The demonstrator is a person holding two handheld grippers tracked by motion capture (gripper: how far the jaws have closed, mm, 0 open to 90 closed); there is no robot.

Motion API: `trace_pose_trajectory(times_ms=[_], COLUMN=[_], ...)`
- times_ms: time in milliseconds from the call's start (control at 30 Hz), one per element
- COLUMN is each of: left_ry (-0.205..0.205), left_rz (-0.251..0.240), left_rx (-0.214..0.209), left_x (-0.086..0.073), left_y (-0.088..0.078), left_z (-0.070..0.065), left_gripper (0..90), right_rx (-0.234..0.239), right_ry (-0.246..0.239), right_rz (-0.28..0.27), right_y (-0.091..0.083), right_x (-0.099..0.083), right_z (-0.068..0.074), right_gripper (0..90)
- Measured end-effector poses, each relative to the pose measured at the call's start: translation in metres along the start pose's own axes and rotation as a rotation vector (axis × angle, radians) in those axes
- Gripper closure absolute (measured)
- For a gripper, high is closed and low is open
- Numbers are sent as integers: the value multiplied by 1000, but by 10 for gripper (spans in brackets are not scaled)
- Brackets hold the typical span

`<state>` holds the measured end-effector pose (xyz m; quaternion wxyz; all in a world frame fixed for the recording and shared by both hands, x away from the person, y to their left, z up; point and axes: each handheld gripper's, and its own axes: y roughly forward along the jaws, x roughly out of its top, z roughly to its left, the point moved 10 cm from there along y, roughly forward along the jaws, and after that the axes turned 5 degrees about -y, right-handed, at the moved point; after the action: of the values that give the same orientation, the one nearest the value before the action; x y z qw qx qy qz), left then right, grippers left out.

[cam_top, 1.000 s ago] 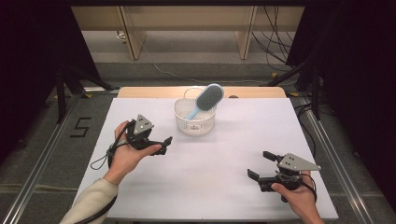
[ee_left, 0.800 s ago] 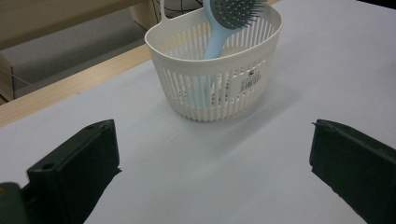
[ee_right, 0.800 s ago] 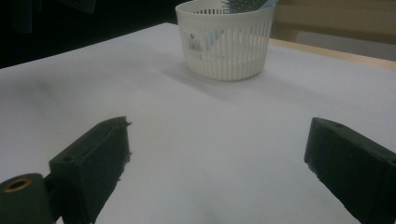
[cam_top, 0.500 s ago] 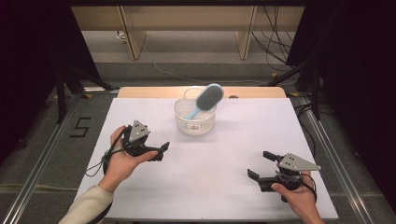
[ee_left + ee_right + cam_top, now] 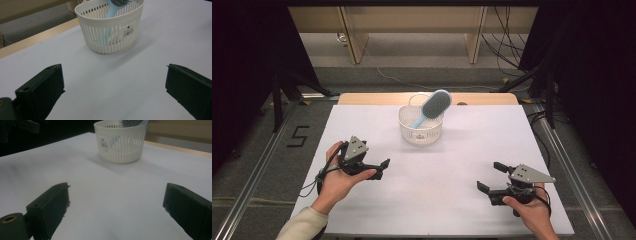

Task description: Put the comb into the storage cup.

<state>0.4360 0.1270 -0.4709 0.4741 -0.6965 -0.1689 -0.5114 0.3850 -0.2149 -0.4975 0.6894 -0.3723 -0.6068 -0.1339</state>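
- Blue plastic hairbrush (image 5: 431, 107) stands handle-down in the white slatted basket (image 5: 420, 131), near the far edge of the table (image 5: 437, 200). Its bristled head leans out over the rim toward the right and far side, so its long axis runs from low and left up to high and right in the high view.
- My left gripper (image 5: 379, 169) sits in my hand on the near left of the table, jaws wide apart and holding nothing; in the left gripper view the basket (image 5: 110, 27) is ahead, a little left of centre between the jaws, well apart from them.
- My right gripper (image 5: 492, 176) rests near the right front corner, jaws likewise spread wide and empty; its own view has the basket (image 5: 121, 141) ahead, farther off.
- I judge the left gripper the nearer one to the basket, with the brush lying forward and to its right.
- For a pick, I would come at the handle (image 5: 110, 11) or head from above the rim, since the basket wall blocks a side approach to the lower handle.
- Risk: tugging along the tilt could tip the light basket.
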Motion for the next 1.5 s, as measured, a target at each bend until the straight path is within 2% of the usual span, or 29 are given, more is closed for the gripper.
trace_pose_trajectory(times_ms=[167, 500, 733, 967, 1500], left_ry=[10, 7, 30, 35, 59], left_rz=[3, 3, 3, -2, 11], left_rx=[-21, -24, -27, -44, -53], left_x=[-5, -17, -25, -31, -59], left_y=[-4, -10, -15, -19, -25], left_z=[-2, -2, -2, -4, -6], left_gripper=[18, 21, 20, 20, 21], right_rx=[0, 0, 0, -1, 1], right_ry=[1, 2, 1, 0, -1], right_rz=[-1, -2, -3, -2, -2], right_y=[0, 0, 0, 0, 0], right_x=[0, 0, 0, 0, 0], right_z=[0, 0, 0, 0, 0], right_gripper=[74, 74, 74, 74, 74])
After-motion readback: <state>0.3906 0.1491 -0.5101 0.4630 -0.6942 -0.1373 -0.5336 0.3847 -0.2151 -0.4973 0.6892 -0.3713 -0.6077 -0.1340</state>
